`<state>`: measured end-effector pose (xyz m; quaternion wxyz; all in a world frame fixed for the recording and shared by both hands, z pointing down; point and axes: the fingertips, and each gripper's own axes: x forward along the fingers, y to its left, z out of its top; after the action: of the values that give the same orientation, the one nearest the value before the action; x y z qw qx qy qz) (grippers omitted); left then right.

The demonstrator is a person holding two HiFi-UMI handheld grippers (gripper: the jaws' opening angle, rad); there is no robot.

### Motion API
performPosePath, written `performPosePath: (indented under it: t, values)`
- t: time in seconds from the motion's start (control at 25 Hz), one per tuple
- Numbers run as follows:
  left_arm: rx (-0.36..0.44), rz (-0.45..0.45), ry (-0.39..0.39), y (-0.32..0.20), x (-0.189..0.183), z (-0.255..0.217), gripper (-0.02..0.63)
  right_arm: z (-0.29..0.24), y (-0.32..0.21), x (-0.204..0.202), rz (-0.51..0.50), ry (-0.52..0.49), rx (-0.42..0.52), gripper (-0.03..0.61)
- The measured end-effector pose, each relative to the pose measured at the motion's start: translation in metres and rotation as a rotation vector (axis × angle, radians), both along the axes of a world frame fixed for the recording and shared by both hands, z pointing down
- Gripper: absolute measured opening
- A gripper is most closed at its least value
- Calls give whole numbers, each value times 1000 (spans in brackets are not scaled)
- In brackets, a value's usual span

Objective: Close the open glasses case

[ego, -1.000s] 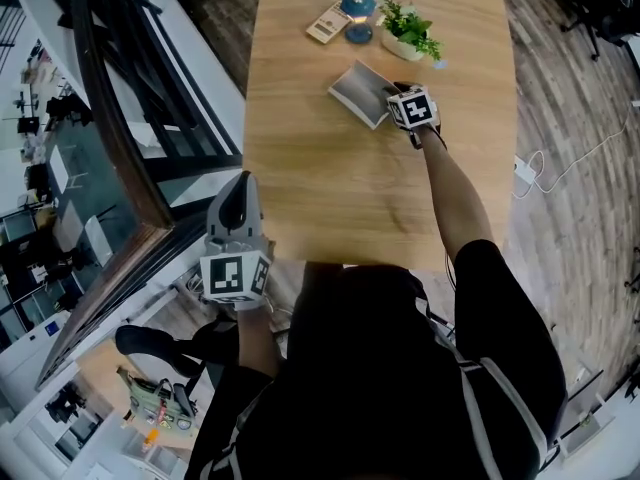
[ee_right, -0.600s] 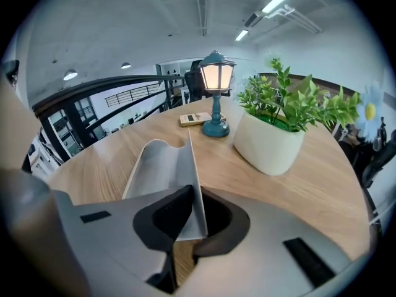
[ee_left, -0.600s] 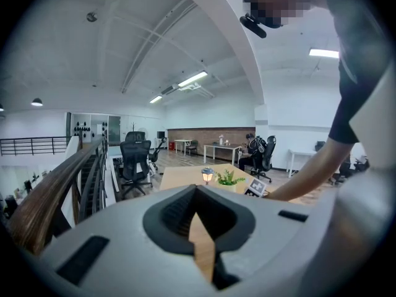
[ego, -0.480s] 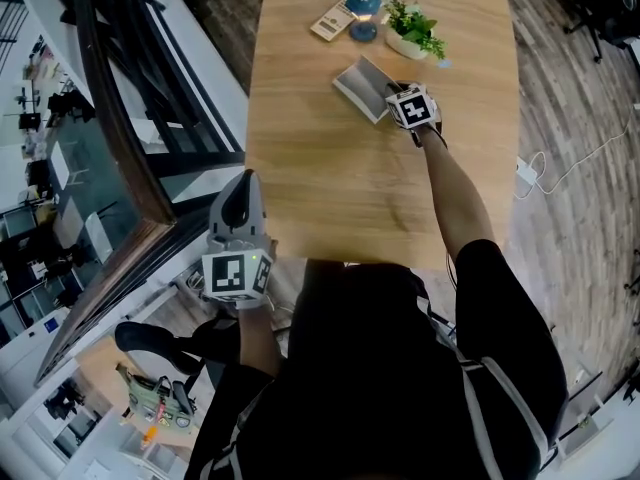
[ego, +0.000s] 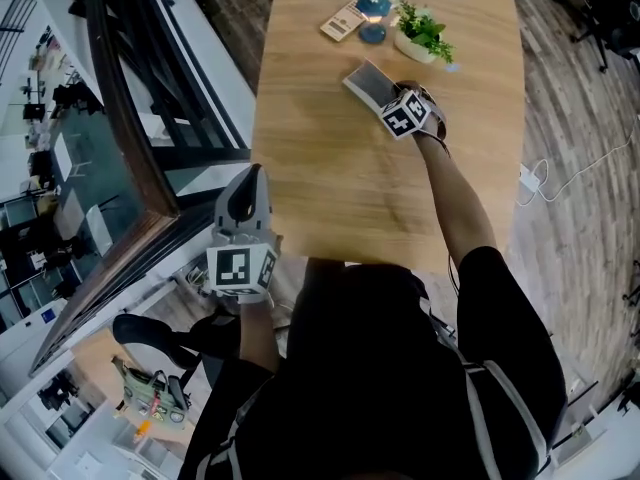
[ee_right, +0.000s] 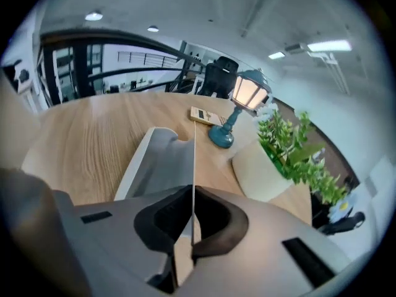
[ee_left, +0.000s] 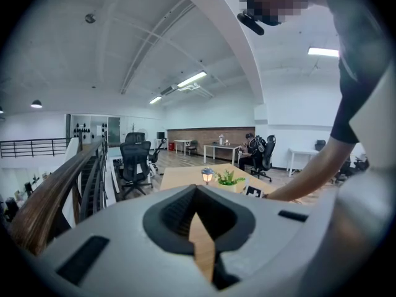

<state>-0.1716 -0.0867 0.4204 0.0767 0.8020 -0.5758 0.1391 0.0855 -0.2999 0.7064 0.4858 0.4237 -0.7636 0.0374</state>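
The left hand-held gripper hangs just off the near left corner of the light wooden tabletop, its jaws together on nothing. Toward the far right lies the open grey rectangular glasses case, with the right hand-held gripper pinching its thin flap.

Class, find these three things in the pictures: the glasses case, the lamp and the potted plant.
glasses case (ee_right: 156,166), right gripper view, its grey open inside.
lamp (ee_right: 250,92), right gripper view, its lit shade.
potted plant (ego: 426,32), head view, its green leaves.
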Motion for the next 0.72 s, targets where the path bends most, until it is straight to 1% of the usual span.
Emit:
performPosePath:
  t: [0.12,0.24,0.4,0.44,0.48,0.56,0.6,0.72]
  values:
    - [2,6,-4,-1,2,0,-2,1,2,-4,-66,200,78,20]
    - [2,16,-11,-1,4,0,-2,-3,4,-7,-150,434,178,24]
    - [0,11,-10,2,3,2,-2,-5,16,-16,-307,742,299,49]
    - [-2,9,-10,2,3,3,-2,-4,20,-17,-345,802,322,58]
    - [-5,11,-11,2,3,4,-2,-2,22,-18,-369,835,335,61]
    - [-10,18,-10,1,5,6,-2,-1,23,-20,-402,852,321,67]
    - [-11,22,-9,1,6,7,-2,0,22,-19,-424,859,294,67]
    - [-12,31,-3,0,9,8,-2,5,22,-15,-525,900,197,98]
